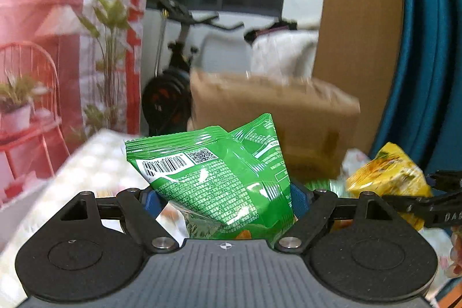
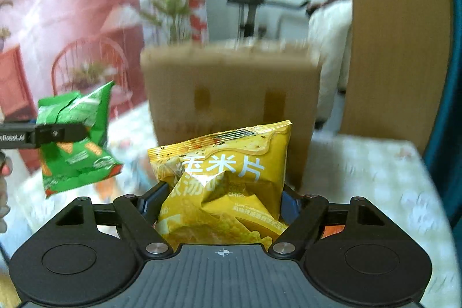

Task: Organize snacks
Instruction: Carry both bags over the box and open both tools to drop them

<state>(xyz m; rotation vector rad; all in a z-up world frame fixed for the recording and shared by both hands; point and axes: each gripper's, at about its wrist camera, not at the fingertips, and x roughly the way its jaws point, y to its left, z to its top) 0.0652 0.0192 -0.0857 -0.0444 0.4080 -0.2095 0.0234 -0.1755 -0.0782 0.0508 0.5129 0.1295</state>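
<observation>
Both bags are light, air-puffed foil pouches: soft, crinkly, slick film, chips inside that will crush. You don't need much squeeze; grip on the crimped seam or a flat margin near it, not across the belly, or you'll pop the air cushion and break the chips.

Left gripper [image 1: 225, 201] is pinching the green bag [image 1: 219, 178] low on its body; the bag stands up out of the jaws, back side to the camera, with barcode, QR code and dense white print, top seam crimped. The right wrist view shows the front: green with orange chip graphics, film creased where the fingers bite. It hangs in the air over the left part of the tabletop [image 2: 375, 178], not touching it.

Right gripper [image 2: 222, 201] is pinching the yellow bag [image 2: 231, 178] the same way, low on the body, film buckled in between the fingers. Yellow front, white Chinese lettering, "CHIPS" in small print, speckled band under the top seam. Also held clear of the tabletop.

Cardboard box [image 2: 231, 94] sits just ahead at the far edge of the tabletop, blurred; I can't tell if its top is open. I'd guess it's the drop target. The slick film could slip if you tilt, so keep the bags upright.
</observation>
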